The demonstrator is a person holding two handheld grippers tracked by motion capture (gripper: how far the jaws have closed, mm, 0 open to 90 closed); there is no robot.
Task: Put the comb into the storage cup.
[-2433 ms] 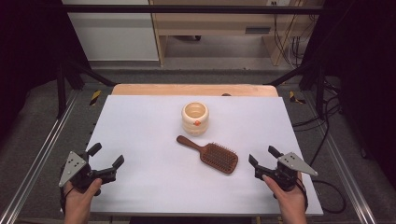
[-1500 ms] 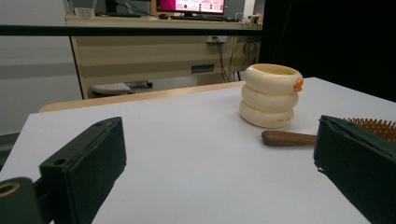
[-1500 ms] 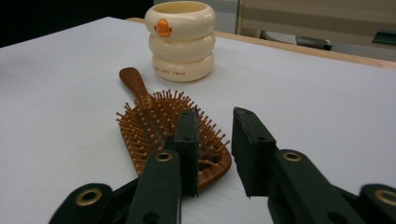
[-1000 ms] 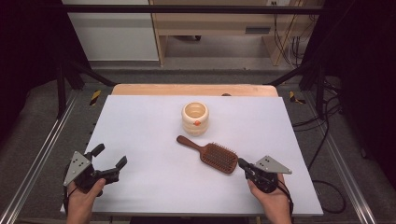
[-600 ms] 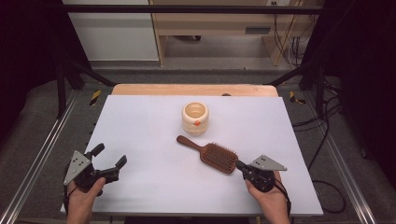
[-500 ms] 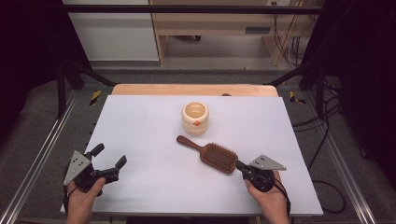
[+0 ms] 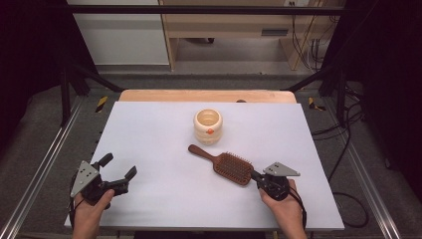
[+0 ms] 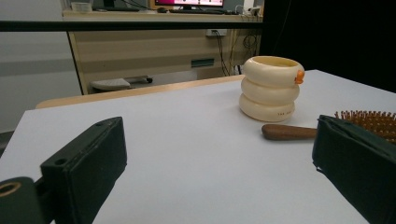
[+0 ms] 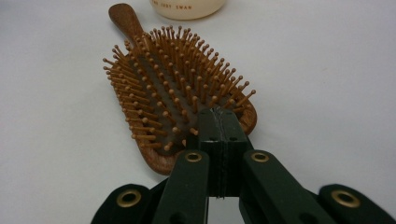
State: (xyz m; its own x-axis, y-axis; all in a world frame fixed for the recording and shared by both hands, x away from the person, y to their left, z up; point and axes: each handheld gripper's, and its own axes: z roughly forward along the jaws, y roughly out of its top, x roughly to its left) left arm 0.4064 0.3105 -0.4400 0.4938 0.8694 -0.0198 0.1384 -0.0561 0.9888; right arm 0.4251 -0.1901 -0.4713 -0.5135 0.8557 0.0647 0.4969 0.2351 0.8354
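Wooden paddle hairbrush (image 7: pixel 226 164) lies bristles-up on the white counter (image 7: pixel 149 129) near the cream holder (image 7: pixel 208 126); right gripper (image 9: pixel 218 119), jaws pressed together, noses its end, seemingly to push it; left gripper (image 7: pixel 119 167) waits wide, empty.

High view looks steeply down the white table (image 7: pixel 149 129); both gripper views skim low, sharing the brown wooden paddle hairbrush (image 9: pixel 173 88), the right one closest.
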